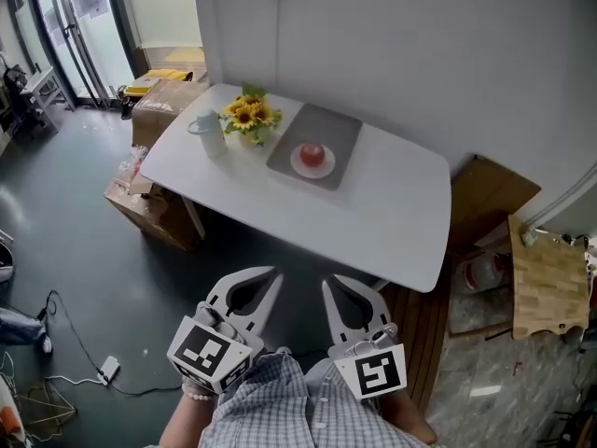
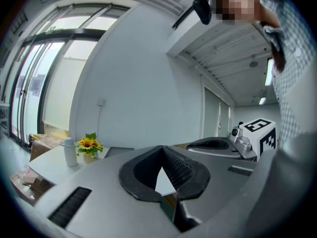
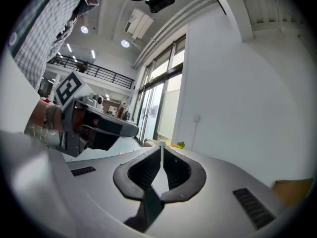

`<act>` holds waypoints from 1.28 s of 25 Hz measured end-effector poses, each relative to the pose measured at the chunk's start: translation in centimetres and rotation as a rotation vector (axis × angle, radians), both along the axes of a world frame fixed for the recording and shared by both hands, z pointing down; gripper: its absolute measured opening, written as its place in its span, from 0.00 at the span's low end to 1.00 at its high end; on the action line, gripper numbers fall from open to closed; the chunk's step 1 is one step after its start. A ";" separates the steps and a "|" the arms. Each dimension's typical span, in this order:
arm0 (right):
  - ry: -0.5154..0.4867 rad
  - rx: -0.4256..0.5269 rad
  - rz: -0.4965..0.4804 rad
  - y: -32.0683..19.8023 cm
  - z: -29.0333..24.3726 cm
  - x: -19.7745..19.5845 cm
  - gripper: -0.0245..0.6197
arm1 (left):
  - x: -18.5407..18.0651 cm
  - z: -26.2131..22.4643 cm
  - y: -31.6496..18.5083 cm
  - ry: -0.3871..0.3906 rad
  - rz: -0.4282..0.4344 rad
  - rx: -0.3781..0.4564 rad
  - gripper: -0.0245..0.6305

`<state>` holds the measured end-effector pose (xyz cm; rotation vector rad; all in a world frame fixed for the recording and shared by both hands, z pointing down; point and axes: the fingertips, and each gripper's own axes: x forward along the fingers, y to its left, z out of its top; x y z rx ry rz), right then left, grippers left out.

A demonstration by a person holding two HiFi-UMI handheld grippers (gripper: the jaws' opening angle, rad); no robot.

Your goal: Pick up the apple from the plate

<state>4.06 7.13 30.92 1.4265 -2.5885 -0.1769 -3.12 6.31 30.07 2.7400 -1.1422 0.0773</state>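
**On the far table, an apple on its plate; both tongs shut and empty**

At the middle of the white rounded-corner table, a flat grey rectangular mat lies at an angle, and on its near end sits a small white round plate. That plate holds one thing only: the red apple, resting at its centre. Left of the mat stands a small pale pot filled with yellow sunflowers and green leaves. Just beside the pot stands a white lidded bottle; what it holds cannot be seen. On the floor past the table's left end is a closed brown cardboard box.

Both tongs are held low, close to the person's checked shirt, well apart from the table and the apple. The left gripper has its jaws brought together at the tips, with nothing between them. The right gripper is likewise pressed closed to a thin slit and carries nothing. The two sit side by side, tips pointing toward the table.
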 end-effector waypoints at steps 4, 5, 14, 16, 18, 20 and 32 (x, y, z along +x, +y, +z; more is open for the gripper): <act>0.065 -0.012 0.001 -1.8 0.4 -0.6 0.09 | -1.2 -0.2 -2.5 0.067 0.003 -0.030 0.05; 0.080 -0.017 0.007 -2.3 0.6 -0.5 0.09 | -1.3 -0.1 -3.1 0.069 0.000 -0.029 0.05; 0.120 -0.056 -0.042 -8.6 2.3 -2.2 0.09 | -3.5 1.8 -8.1 0.072 -0.074 -0.061 0.05; 0.130 -0.053 -0.051 -10.6 2.6 -2.4 0.09 | -3.7 2.1 -9.6 0.056 -0.091 -0.058 0.05; 0.131 -0.062 -0.052 -12.7 3.0 -2.4 0.09 | -3.8 2.4 -11.3 0.036 -0.106 -0.055 0.05; 0.118 -0.070 -0.059 -15.0 3.2 -2.6 0.09 | -3.9 2.5 -13.3 0.024 -0.118 -0.060 0.05; 0.095 -0.177 -0.020 -26.8 5.7 1.3 0.09 | -0.9 4.4 -25.6 0.005 -0.100 -0.148 0.05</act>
